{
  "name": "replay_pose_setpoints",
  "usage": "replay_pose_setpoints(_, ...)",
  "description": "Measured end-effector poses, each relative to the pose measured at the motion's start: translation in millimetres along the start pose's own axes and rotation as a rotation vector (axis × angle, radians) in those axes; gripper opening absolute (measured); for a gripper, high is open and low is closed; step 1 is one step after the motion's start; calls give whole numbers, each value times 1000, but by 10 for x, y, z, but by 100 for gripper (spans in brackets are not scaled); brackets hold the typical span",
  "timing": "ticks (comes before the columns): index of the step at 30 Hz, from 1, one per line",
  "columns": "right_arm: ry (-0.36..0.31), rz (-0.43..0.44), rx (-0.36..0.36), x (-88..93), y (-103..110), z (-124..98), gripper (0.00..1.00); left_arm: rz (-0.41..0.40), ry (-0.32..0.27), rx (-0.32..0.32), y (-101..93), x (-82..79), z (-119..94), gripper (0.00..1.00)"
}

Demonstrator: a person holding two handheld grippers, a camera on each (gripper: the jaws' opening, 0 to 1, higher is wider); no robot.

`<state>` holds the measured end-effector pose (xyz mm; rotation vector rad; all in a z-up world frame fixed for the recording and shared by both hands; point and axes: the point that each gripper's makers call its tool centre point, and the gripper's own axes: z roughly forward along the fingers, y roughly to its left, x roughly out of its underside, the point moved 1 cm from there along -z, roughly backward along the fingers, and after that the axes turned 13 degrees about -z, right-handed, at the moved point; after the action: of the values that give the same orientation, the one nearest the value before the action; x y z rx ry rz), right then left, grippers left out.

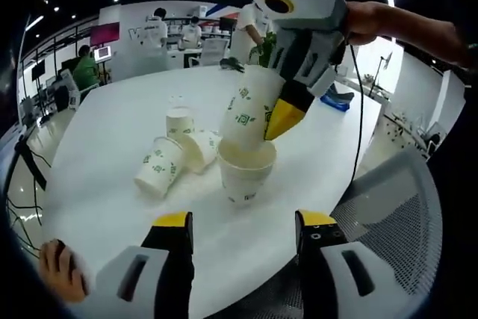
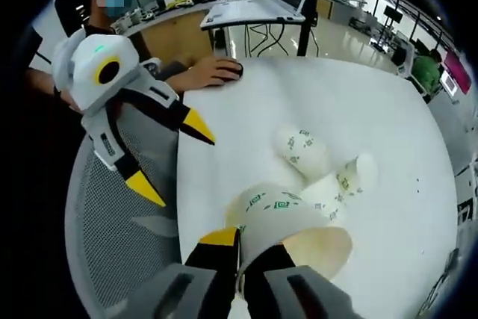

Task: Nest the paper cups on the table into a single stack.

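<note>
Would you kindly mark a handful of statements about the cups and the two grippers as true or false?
1. The right gripper is shut on a paper cup. True.
2. That cup is lowered into an upright cup. True.
3. The left gripper grips a cup. False: its jaws stand open and empty.
4. Every other cup stands upright. False: two cups lie on their sides.
5. The table is black. False: it is white.
</note>
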<state>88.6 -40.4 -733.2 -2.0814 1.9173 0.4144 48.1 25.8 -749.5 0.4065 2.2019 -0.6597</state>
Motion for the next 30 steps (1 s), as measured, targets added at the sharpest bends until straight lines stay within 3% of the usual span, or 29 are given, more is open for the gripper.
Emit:
replay_pose_setpoints(11, 64, -44, -47, 103, 2, 105, 0, 1, 4, 6, -1, 10, 21, 53)
replay_pose_setpoints(30, 80, -83, -58, 128, -29, 144, 0, -9, 5, 3, 39, 0, 38, 53)
